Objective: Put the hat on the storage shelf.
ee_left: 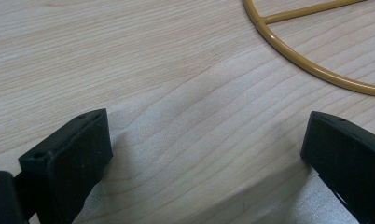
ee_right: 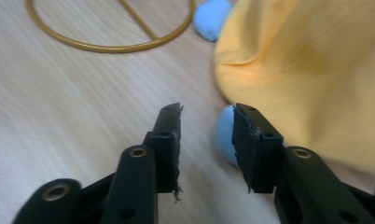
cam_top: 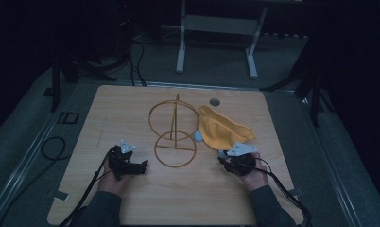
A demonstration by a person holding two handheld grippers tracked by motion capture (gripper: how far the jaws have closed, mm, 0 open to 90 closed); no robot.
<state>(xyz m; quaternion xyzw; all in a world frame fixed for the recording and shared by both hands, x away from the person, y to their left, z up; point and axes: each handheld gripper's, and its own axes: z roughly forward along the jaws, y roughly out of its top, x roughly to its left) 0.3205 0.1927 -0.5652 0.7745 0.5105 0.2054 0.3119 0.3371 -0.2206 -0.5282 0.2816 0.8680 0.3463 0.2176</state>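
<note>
Right tool (ee_right: 206,123) | jaws half open, gripping nothing | we are lining it squarely over the blue piece (ee_right: 224,135) beside the yellow cloth (ee_right: 311,70).

The left gripper's (ee_left: 202,158) two black jaws rise from the bottom corners, spread wide with nothing between them. Beneath lies the pale wood-grain tabletop (ee_left: 129,60) (a lighter, shadow-edged patch crosses it between the jaws). At upper right curves a mustard-yellow metal wire ring (ee_left: 311,70), with a straight spoke joining it.

High view above the table (cam_top: 131,198); 2 claw views close, sharing the wire stand (cam_top: 174,142).
</note>
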